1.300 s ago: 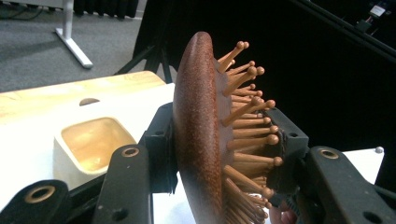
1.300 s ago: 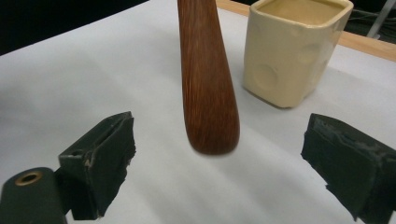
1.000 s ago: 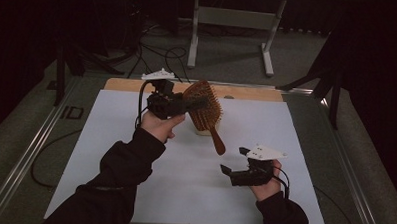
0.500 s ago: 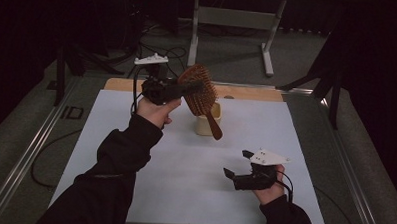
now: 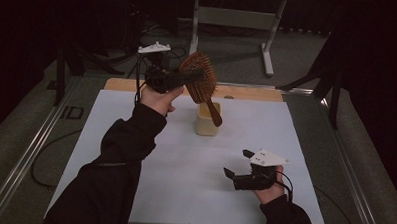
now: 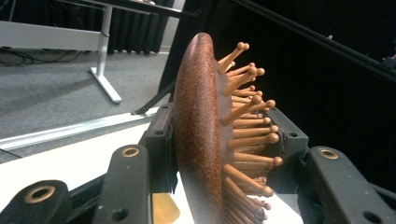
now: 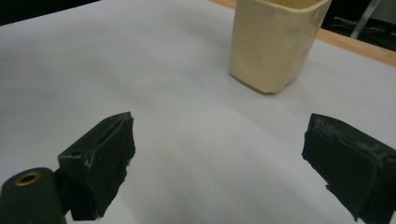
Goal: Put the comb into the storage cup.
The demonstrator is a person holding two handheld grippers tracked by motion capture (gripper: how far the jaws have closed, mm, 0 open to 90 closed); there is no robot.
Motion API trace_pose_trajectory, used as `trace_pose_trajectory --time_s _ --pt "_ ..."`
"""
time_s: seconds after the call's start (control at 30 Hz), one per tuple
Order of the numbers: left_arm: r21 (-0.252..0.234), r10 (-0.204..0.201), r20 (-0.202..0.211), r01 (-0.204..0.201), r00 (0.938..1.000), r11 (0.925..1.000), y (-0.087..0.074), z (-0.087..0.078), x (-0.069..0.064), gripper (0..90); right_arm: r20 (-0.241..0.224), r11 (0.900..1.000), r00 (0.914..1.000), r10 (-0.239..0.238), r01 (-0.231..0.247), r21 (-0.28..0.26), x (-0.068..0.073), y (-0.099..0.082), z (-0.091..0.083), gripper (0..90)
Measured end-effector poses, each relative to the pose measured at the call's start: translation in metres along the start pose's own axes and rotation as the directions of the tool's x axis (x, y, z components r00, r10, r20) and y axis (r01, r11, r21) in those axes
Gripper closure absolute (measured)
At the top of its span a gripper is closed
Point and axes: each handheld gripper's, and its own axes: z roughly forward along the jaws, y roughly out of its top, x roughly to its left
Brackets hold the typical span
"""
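My left gripper point(image 5: 190, 77) is held up over the back of the table, shut on the head of a brown wooden hairbrush point(image 5: 200, 81). The brush handle slants down toward a cream plastic cup point(image 5: 207, 120) that stands on the white sheet; whether it touches the rim I cannot tell. In the left gripper view the brush head point(image 6: 198, 126) sits edge-on between my jaws, with its wooden pins pointing right. My right gripper point(image 5: 238, 163) rests low at the front right, open, with nothing between its pads point(image 7: 100, 158). The cup point(image 7: 275, 42) stands beyond it.
A white sheet point(image 5: 135, 155) covers the table, with a wooden strip point(image 5: 252, 93) along its far edge. A grey metal frame point(image 5: 235, 18) stands on the floor behind. Metal rails point(image 5: 30, 156) run down both sides of the table.
My left gripper has lifted the hairbrush up and away from me, above the cup, which has come into plain sight under it. The right gripper has stayed in place.
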Motion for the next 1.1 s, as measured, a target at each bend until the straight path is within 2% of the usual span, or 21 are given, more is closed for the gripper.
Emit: trace_pose_trajectory --time_s 0.2,0.27,0.4,0.67,1.1 --pt "-0.017 -0.004 -0.026 0.004 0.9997 0.9998 0.003 0.007 0.006 53.9 -0.005 1.0 1.0 0.001 -0.001 0.0 0.0 0.0 0.0 9.0" --pt "-0.022 0.009 -0.053 -0.01 0.9986 0.9997 0.004 0.01 0.008 53.9 -0.001 1.0 1.0 -0.006 0.006 0.003 0.0 0.0 0.0 9.0" --pt "-0.034 -0.01 -0.068 0.008 0.9976 0.9994 0.004 0.015 0.016 53.8 -0.004 1.0 1.0 -0.001 0.001 0.0 0.001 0.001 -0.001 9.0" --pt "-0.033 -0.014 -0.113 0.01 0.9935 0.9994 0.001 0.026 0.028 53.8 -0.003 1.0 1.0 0.002 -0.002 -0.004 0.0 0.001 -0.002 9.0" --pt "-0.028 -0.032 -0.137 0.028 0.99 0.9992 -0.009 0.043 0.039 53.9 -0.002 1.0 1.0 -0.004 0.004 -0.003 0.0 0.001 -0.003 9.0"
